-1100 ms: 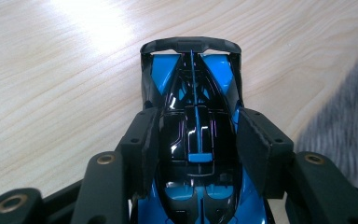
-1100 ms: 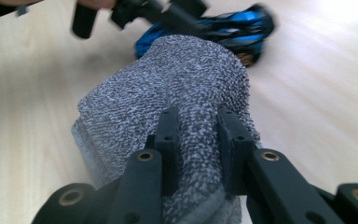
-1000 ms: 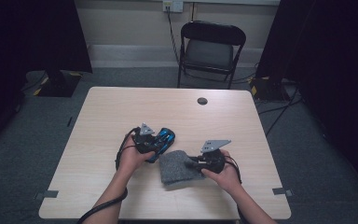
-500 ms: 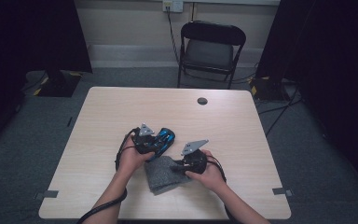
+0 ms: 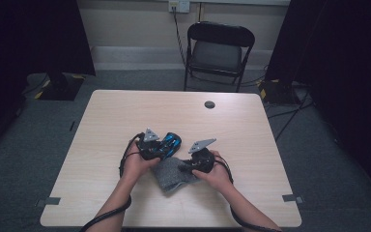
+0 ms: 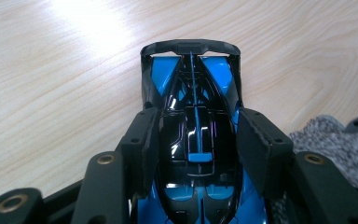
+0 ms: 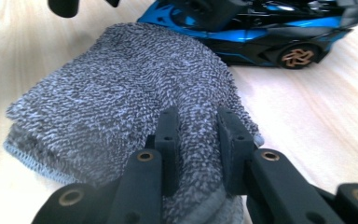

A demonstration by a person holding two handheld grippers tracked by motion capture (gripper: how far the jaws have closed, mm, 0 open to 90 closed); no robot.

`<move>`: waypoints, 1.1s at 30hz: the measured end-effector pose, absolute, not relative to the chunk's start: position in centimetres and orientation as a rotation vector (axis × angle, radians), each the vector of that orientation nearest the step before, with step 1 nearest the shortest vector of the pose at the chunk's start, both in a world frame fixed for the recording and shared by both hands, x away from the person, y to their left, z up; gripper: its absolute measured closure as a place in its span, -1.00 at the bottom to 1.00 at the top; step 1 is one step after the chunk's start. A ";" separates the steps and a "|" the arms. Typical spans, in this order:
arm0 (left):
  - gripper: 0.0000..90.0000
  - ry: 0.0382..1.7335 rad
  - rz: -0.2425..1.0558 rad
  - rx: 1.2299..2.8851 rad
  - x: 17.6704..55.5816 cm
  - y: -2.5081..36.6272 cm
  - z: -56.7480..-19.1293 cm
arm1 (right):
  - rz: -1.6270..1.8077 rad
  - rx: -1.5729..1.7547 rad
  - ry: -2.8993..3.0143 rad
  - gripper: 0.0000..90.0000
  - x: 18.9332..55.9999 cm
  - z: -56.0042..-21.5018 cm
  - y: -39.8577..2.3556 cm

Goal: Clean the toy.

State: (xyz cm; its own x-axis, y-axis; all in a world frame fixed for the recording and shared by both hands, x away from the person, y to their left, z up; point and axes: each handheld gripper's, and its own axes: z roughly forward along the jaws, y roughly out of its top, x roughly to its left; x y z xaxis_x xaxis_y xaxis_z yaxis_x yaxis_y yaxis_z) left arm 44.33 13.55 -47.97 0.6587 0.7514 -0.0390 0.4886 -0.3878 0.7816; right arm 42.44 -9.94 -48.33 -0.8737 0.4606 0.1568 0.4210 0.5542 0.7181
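In the left gripper view the nose of the toy car (image 6: pixel 193 116) is cut off by the bottom edge, and its flanks are covered by the left tool (image 6: pixel 193 149). In the right gripper view the car's front is hidden behind the grey cloth (image 7: pixel 121 98). The small dark round object (image 5: pixel 209 104) near the counter's (image 5: pixel 251 125) far edge is too small to be identified.
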 end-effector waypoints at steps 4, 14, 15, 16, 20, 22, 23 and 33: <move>0.10 0.955 0.417 2.066 44.3 13.6 -48.0 | 1.226 0.783 2.719 0.61 42.8 -48.3 -10.2; 0.10 0.955 0.418 2.066 44.3 13.6 -48.0 | 1.195 0.837 2.683 0.62 43.9 -48.2 -11.4; 0.10 0.955 0.418 2.066 44.3 13.6 -48.0 | 1.189 0.847 2.680 0.62 44.0 -48.2 -11.6; 0.10 0.953 0.424 2.067 44.3 13.6 -48.0 | 1.189 0.847 2.680 0.62 44.0 -48.2 -11.6; 0.10 0.952 0.423 2.067 44.3 13.6 -48.0 | 1.167 0.884 2.653 0.62 45.0 -48.1 -12.3; 0.10 0.952 0.422 2.067 44.3 13.7 -48.0 | 1.160 0.889 2.648 0.62 45.1 -48.1 -12.3; 0.10 0.951 0.423 2.066 44.3 13.7 -48.0 | 1.138 0.884 2.644 0.62 45.2 -48.0 -12.4; 0.10 0.957 0.414 2.051 44.3 13.6 -48.1 | 1.089 0.903 2.618 0.62 46.0 -47.8 -13.0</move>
